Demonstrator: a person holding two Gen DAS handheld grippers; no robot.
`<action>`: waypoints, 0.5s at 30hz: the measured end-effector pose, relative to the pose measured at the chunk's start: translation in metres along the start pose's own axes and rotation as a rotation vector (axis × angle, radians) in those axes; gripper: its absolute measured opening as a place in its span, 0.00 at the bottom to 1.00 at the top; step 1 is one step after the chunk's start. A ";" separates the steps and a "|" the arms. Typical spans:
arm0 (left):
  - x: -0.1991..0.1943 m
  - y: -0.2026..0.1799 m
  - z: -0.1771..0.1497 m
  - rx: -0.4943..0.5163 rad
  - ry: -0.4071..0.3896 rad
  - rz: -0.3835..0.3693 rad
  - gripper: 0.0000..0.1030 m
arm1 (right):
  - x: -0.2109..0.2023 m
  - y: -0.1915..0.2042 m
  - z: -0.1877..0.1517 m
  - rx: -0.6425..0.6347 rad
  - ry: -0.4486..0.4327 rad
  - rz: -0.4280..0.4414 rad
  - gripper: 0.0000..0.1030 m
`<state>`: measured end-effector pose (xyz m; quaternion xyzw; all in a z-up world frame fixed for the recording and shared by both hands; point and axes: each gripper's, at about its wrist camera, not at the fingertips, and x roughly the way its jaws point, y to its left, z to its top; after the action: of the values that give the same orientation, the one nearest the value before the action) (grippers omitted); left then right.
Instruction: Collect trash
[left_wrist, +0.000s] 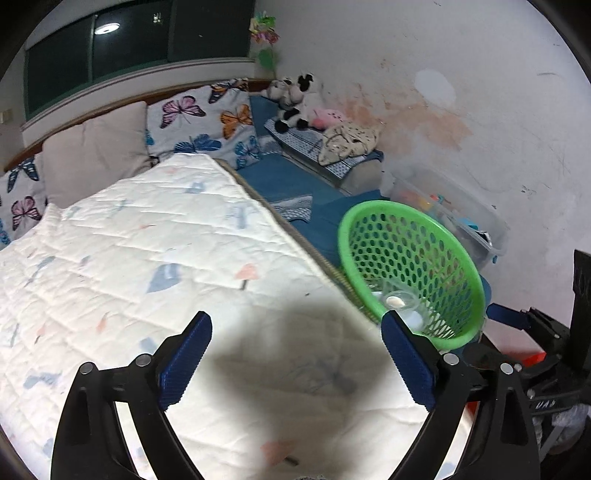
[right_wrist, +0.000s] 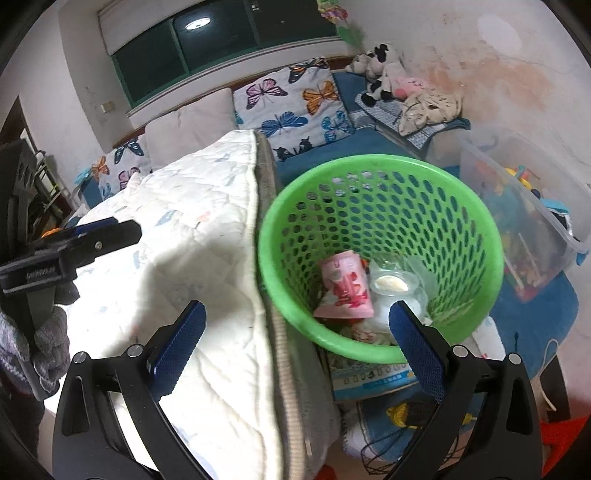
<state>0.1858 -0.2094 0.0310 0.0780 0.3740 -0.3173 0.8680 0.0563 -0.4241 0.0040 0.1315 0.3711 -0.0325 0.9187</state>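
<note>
A green mesh basket (right_wrist: 380, 206) stands beside the bed's right edge; it also shows in the left wrist view (left_wrist: 413, 251). Inside lie a pink wrapper (right_wrist: 345, 286), a clear plastic cup (right_wrist: 393, 284) and other scraps. My right gripper (right_wrist: 295, 321) is open and empty, hovering over the basket's near rim and the quilt edge. My left gripper (left_wrist: 295, 332) is open and empty above the white quilt (left_wrist: 147, 258), left of the basket. The left gripper also shows at the left of the right wrist view (right_wrist: 122, 229).
Butterfly pillows (left_wrist: 207, 118) and plush toys (left_wrist: 295, 99) lie at the head of the bed. A clear toy bin (right_wrist: 524, 206) stands right of the basket on a blue mat (right_wrist: 535, 317). A booklet (right_wrist: 369, 376) lies under the basket.
</note>
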 end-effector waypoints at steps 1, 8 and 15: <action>-0.004 0.002 -0.003 0.003 -0.007 0.010 0.89 | 0.000 0.003 0.001 -0.003 0.001 0.003 0.96; -0.024 0.009 -0.014 -0.012 -0.036 0.042 0.91 | 0.001 0.021 0.002 -0.032 0.007 0.006 0.96; -0.046 0.020 -0.031 -0.037 -0.057 0.106 0.93 | 0.001 0.034 -0.001 -0.042 0.012 0.019 0.96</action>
<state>0.1556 -0.1596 0.0395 0.0726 0.3505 -0.2660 0.8951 0.0621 -0.3914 0.0099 0.1157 0.3758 -0.0154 0.9193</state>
